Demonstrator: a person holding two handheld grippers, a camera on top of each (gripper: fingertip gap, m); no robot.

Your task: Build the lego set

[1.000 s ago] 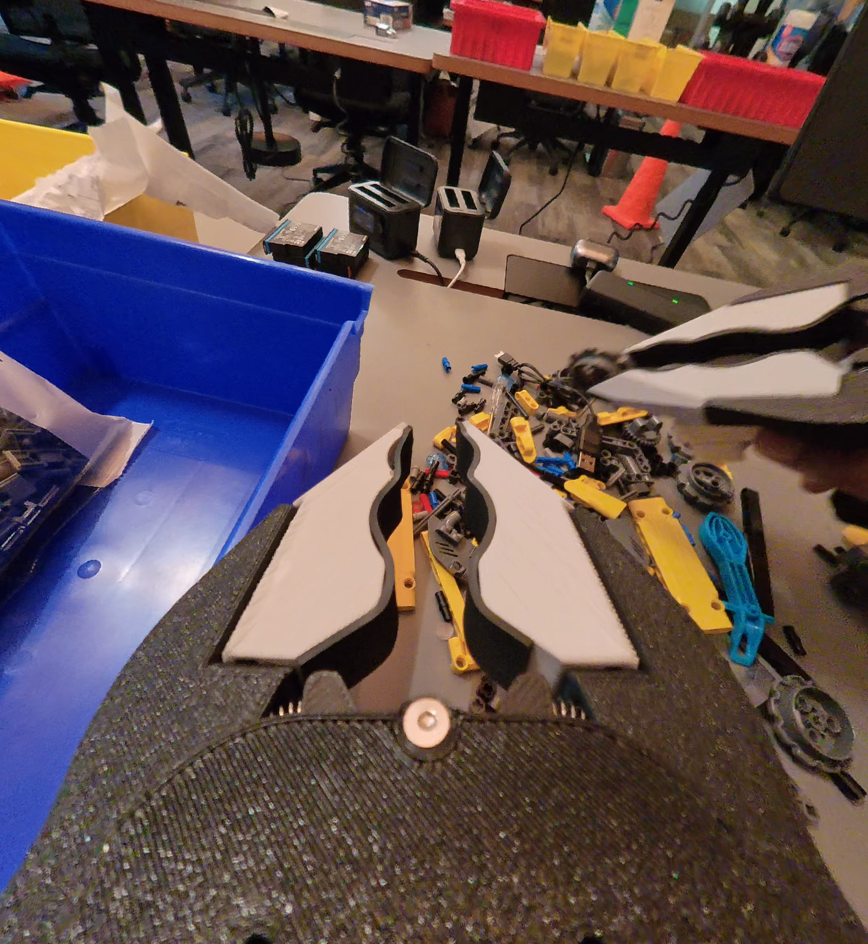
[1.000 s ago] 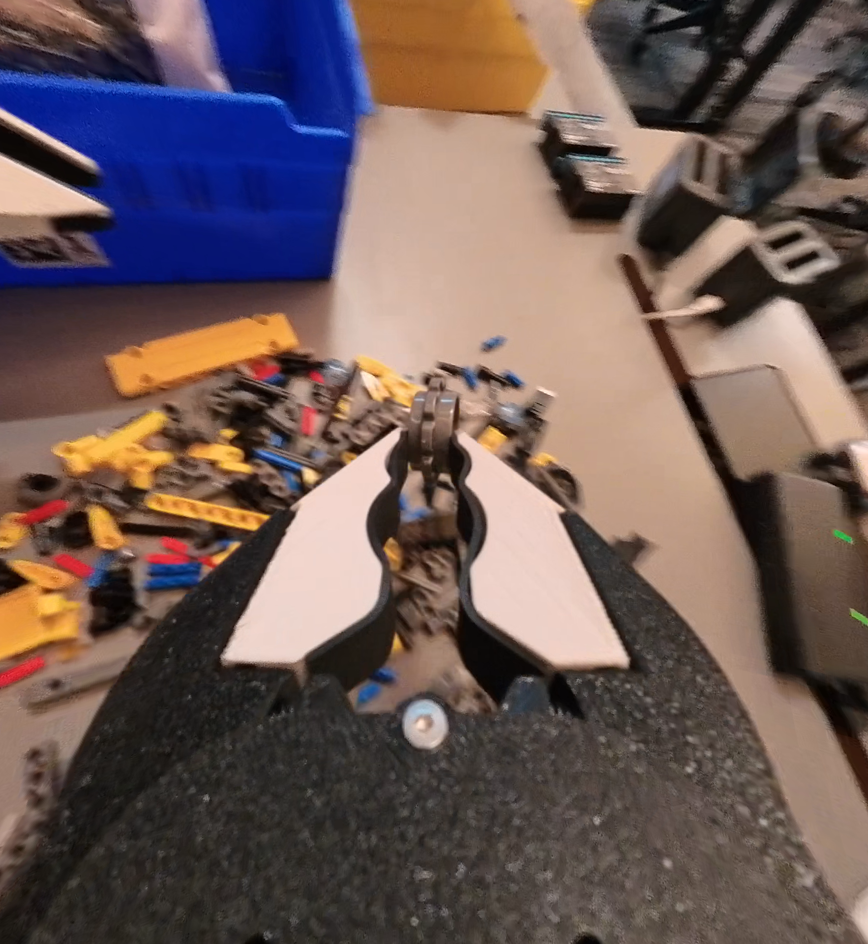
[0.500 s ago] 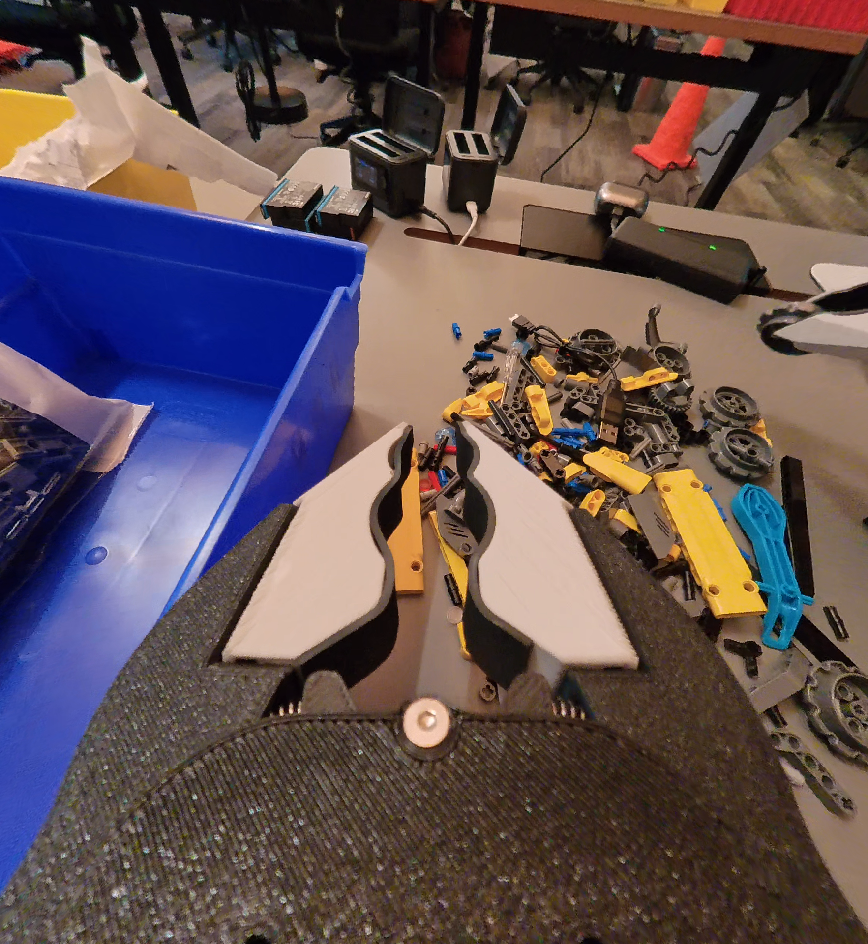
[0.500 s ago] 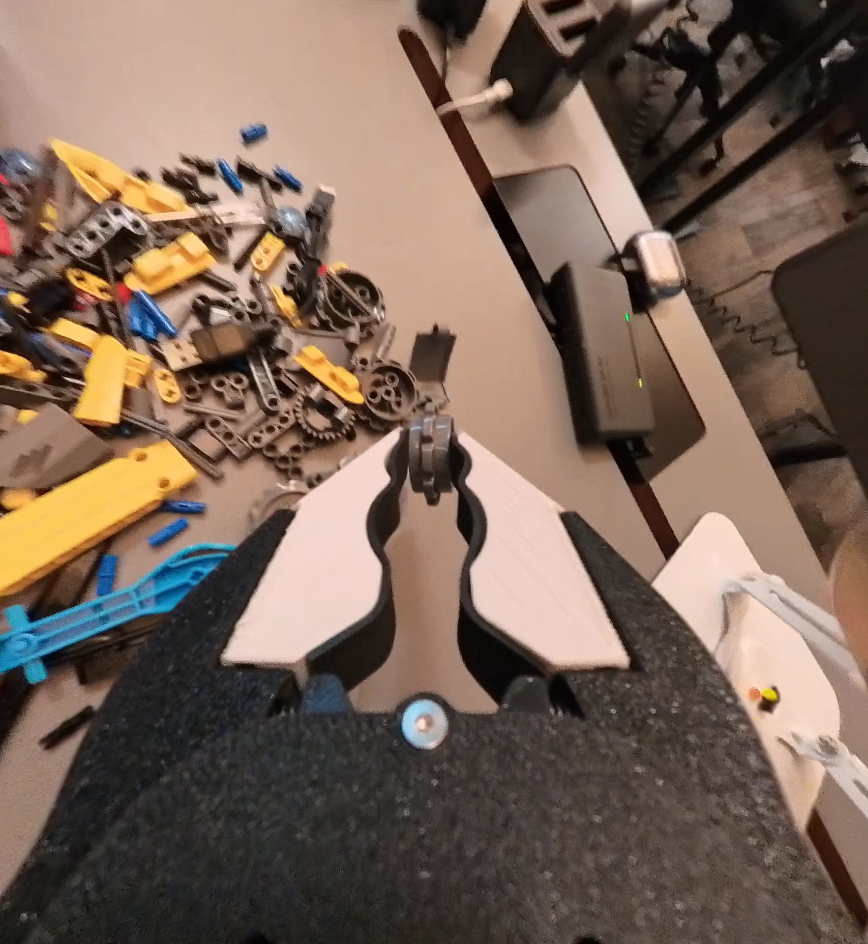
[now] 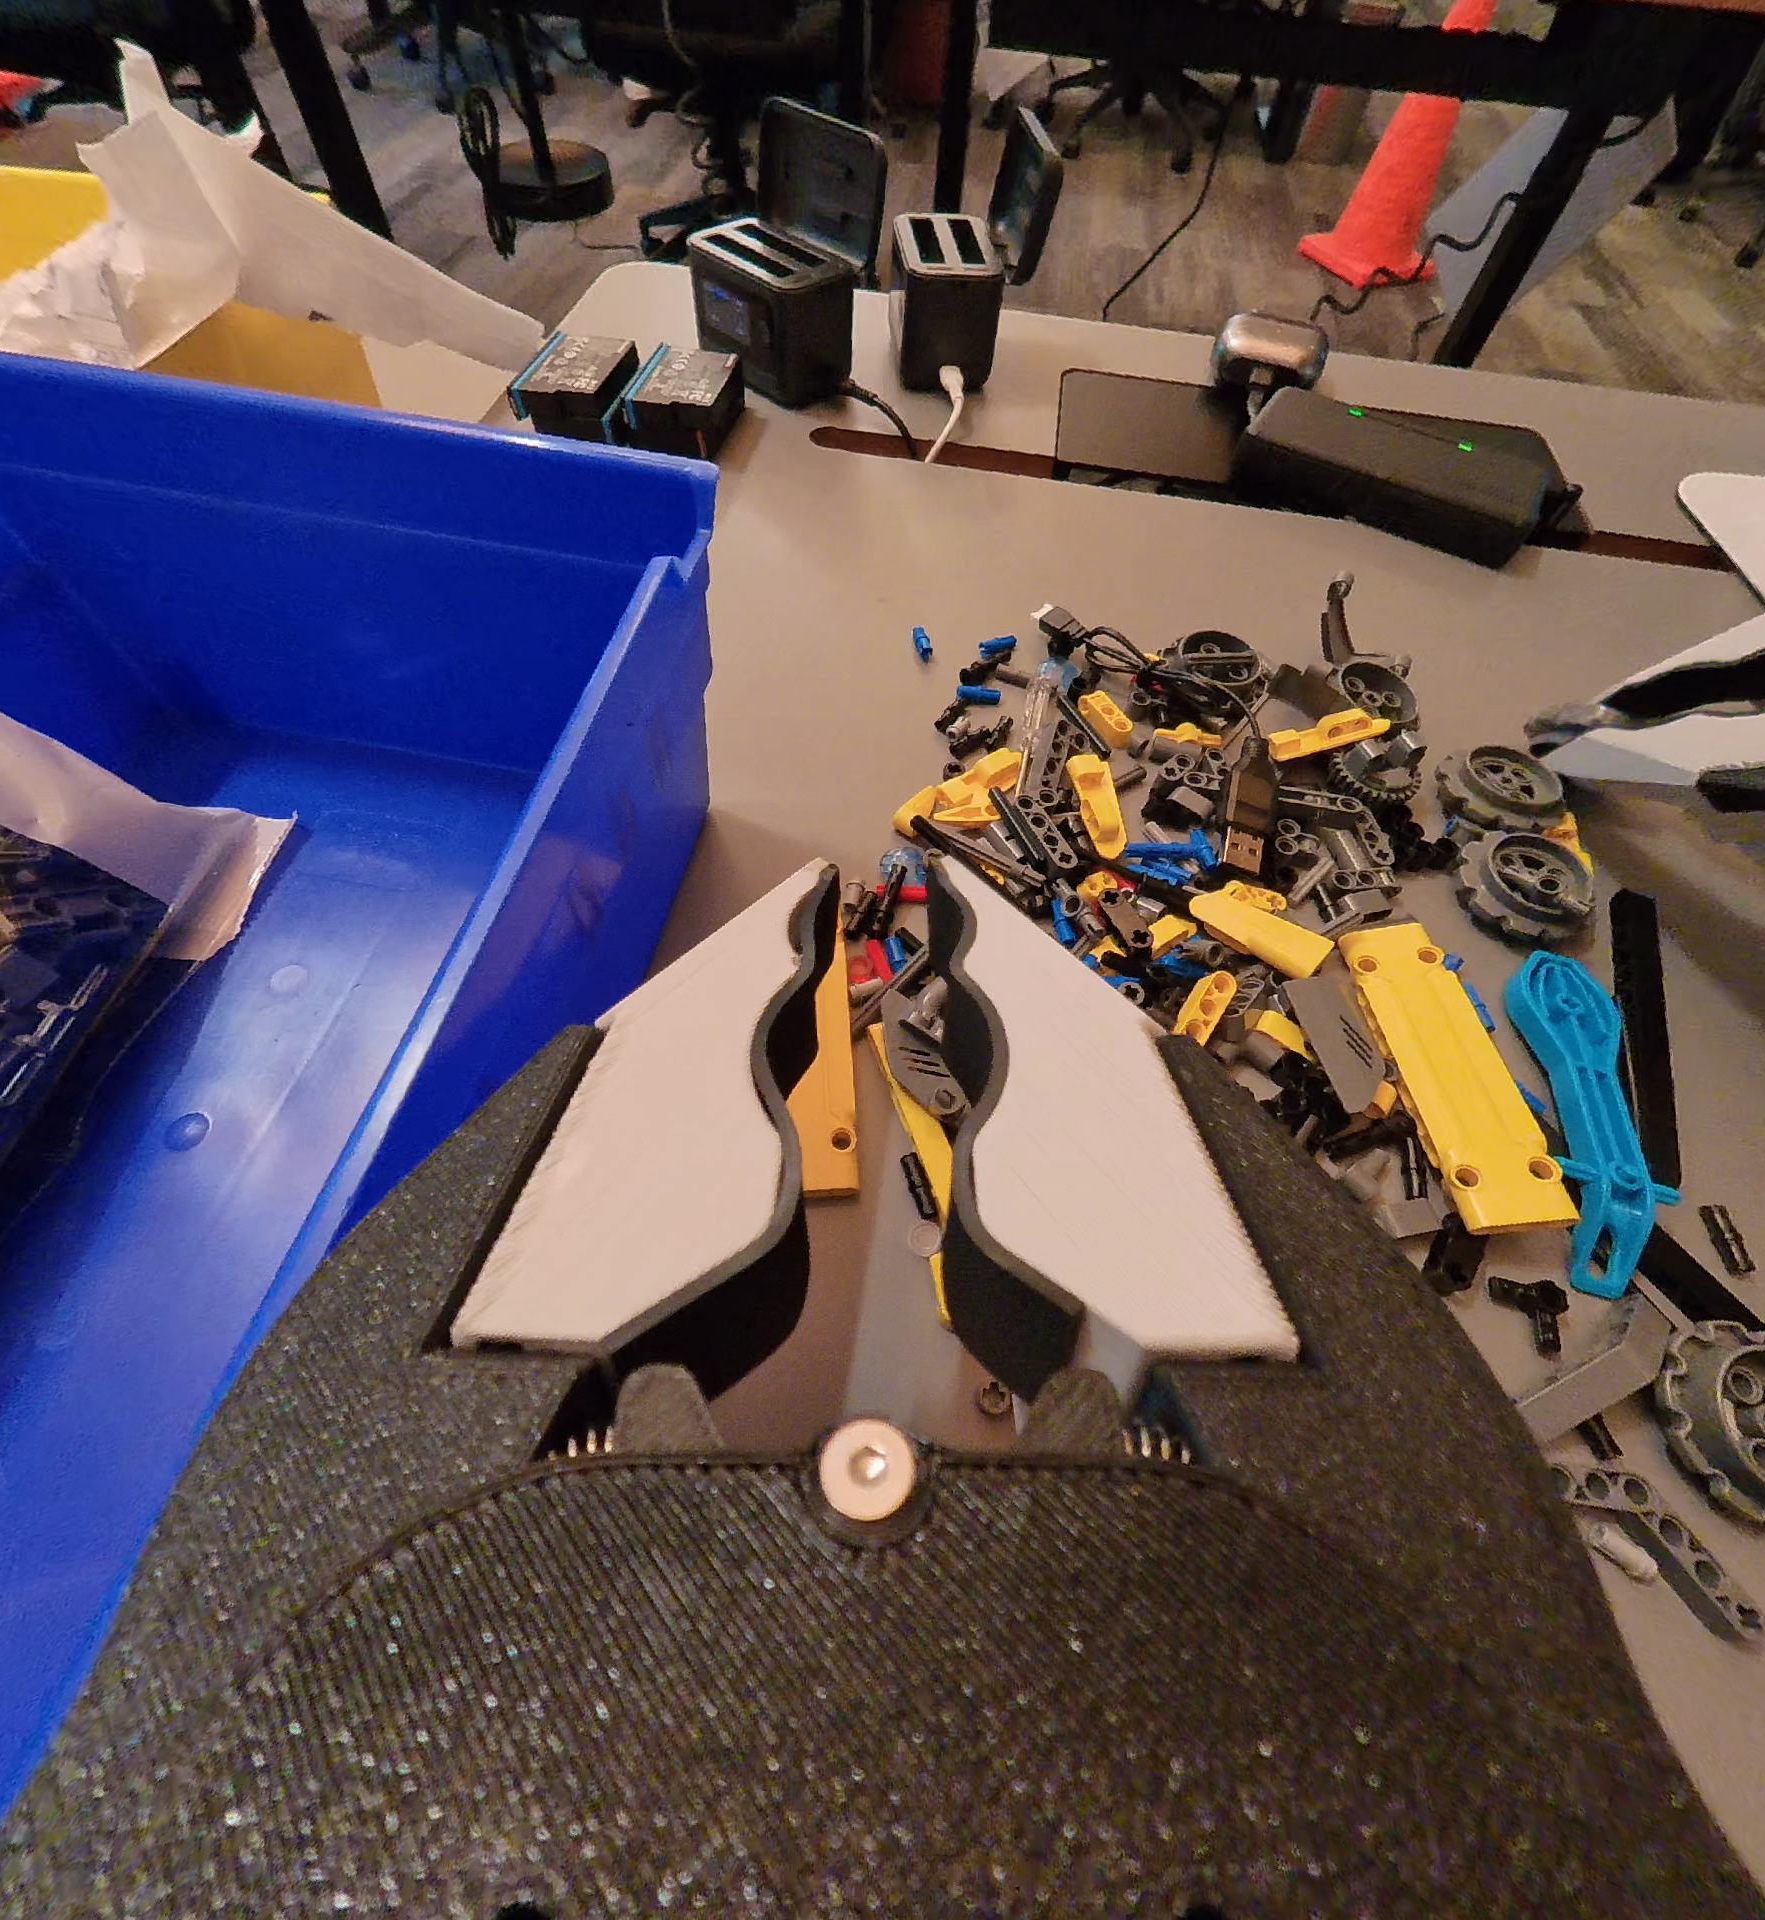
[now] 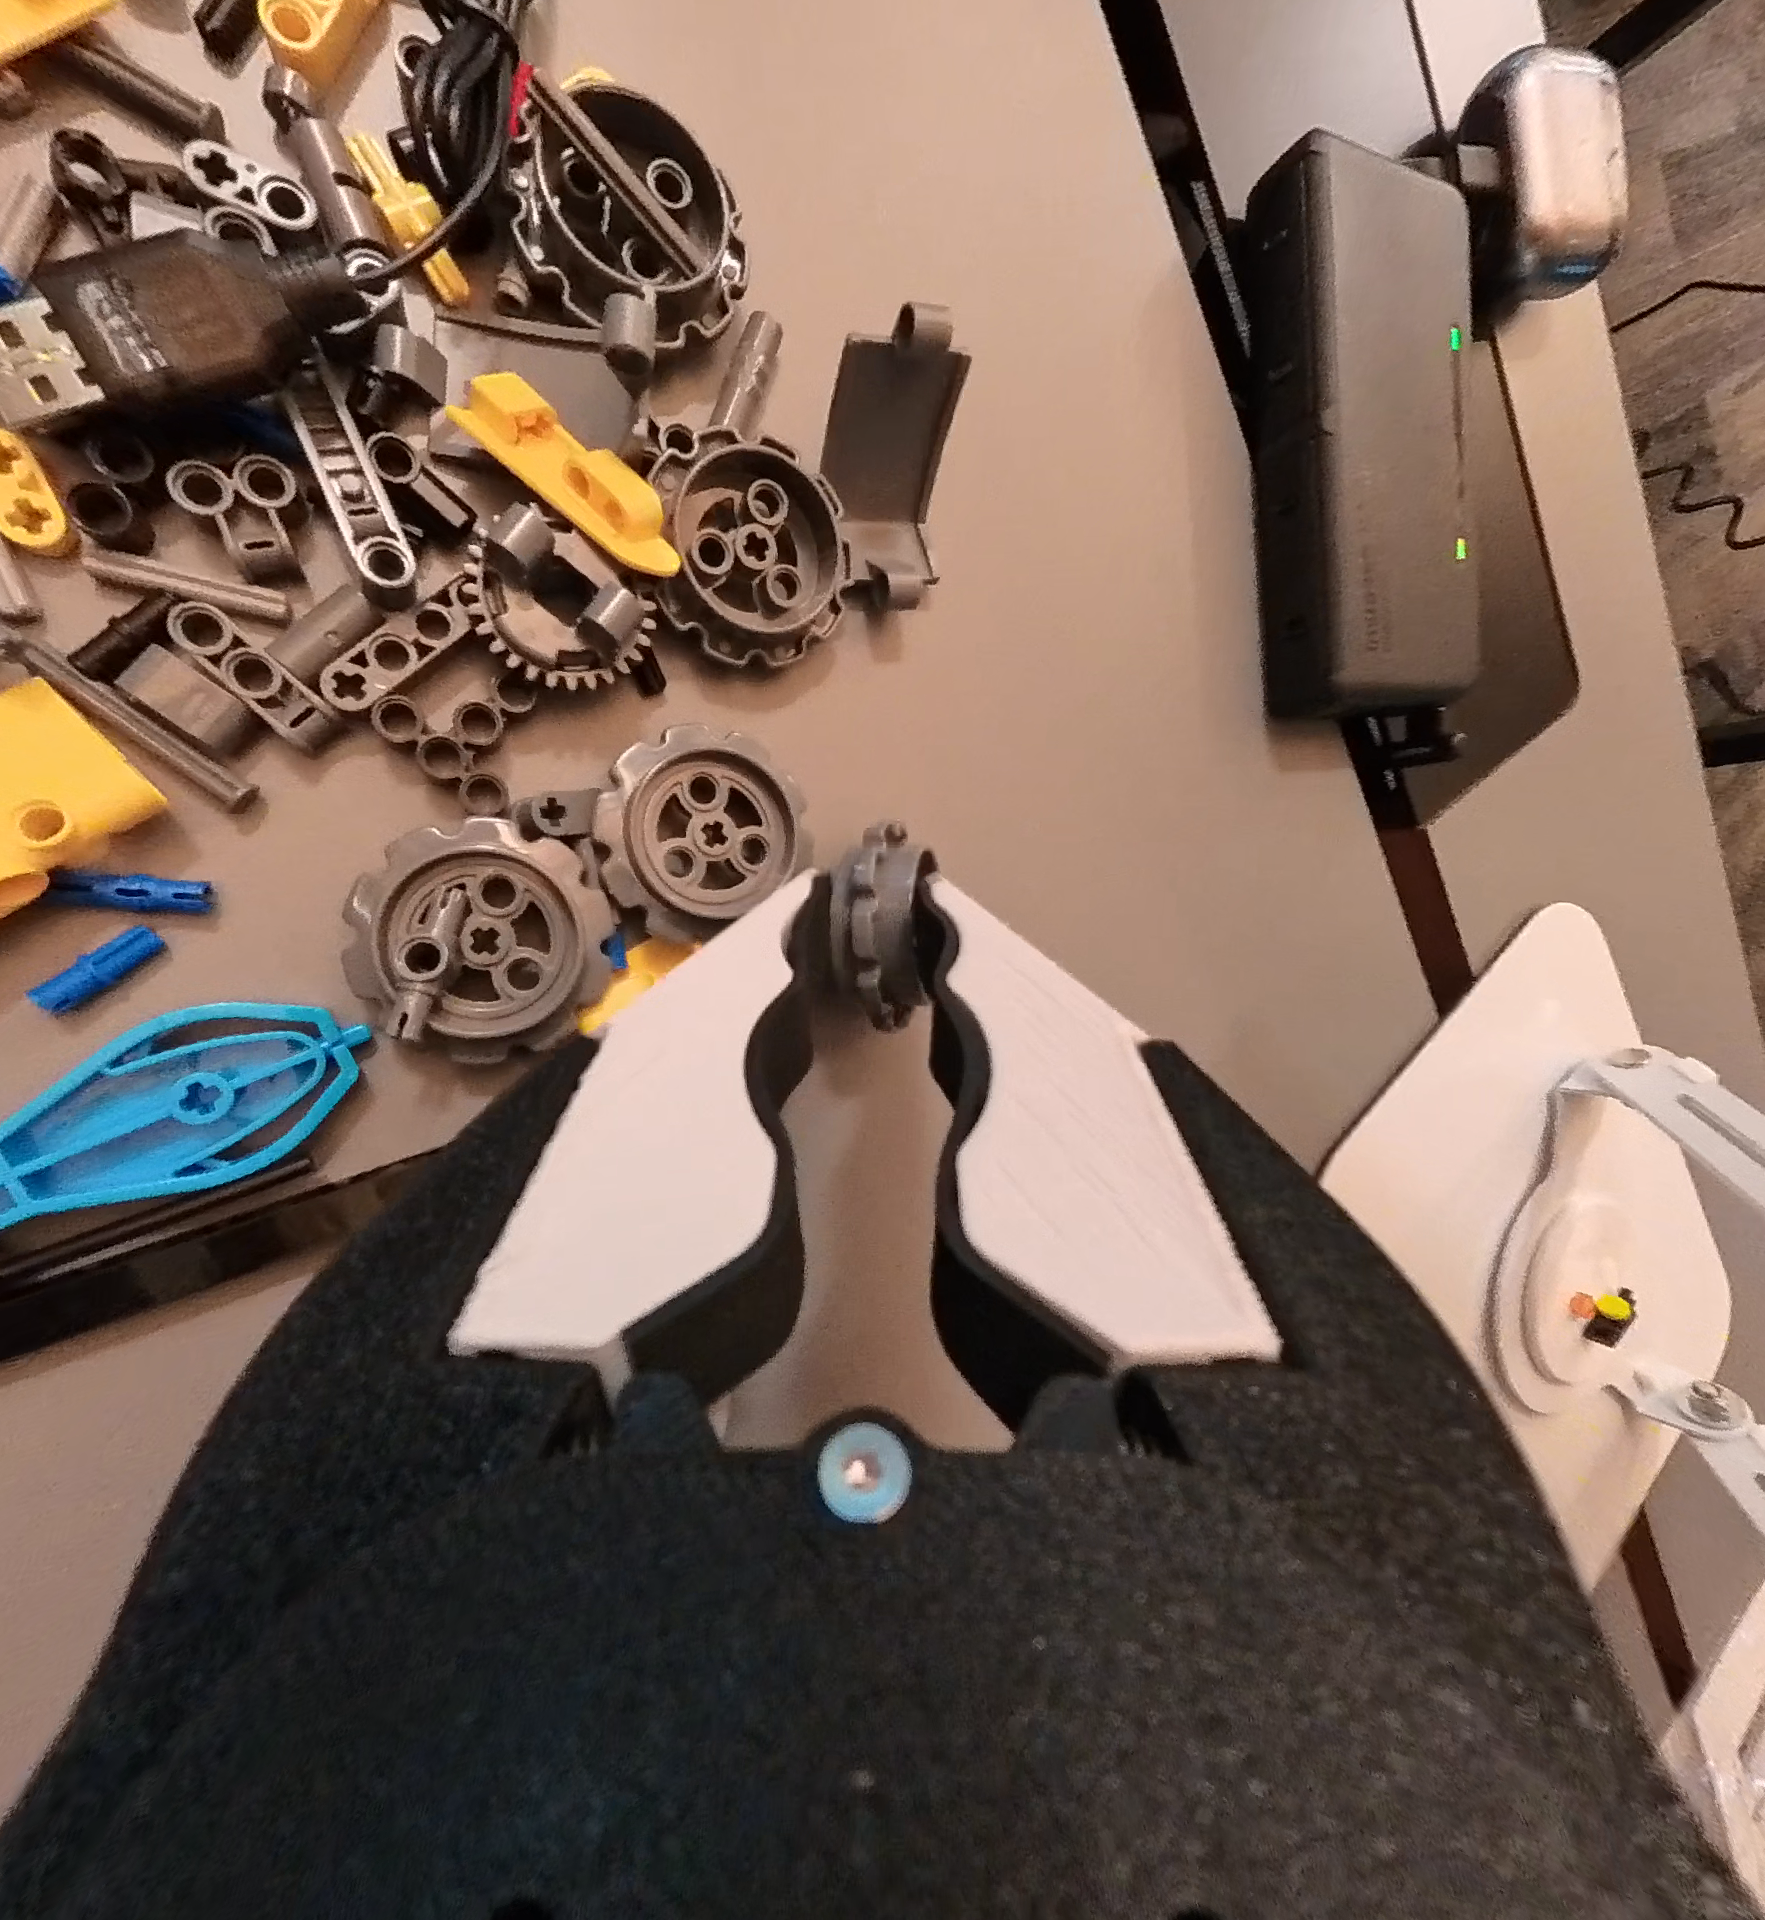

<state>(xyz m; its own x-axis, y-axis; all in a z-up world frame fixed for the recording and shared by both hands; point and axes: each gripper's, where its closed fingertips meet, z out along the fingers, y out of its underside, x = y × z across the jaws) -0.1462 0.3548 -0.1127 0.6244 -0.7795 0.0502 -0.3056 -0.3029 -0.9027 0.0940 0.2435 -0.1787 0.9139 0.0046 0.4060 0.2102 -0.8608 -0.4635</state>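
Note:
My right gripper is shut on a small grey toothed wheel, held edge-on between the fingertips just above the grey table. It hovers beside two similar grey wheels lying flat at the right edge of a pile of yellow, grey, black and blue building pieces. My left gripper is slightly open and empty, above the left edge of that pile, next to a blue bin. The right gripper also shows at the far right of the left wrist view.
The blue bin holds a clear bag of parts. A light blue frame piece and a yellow panel lie in the pile. A black power box, battery chargers and a white mount base line the table's far and right edges. Left tips to right tips: about 30 cm.
My right gripper has carried the grey wheel from over the pile to its right edge and lower, near the two flat wheels. My left gripper has hardly moved.

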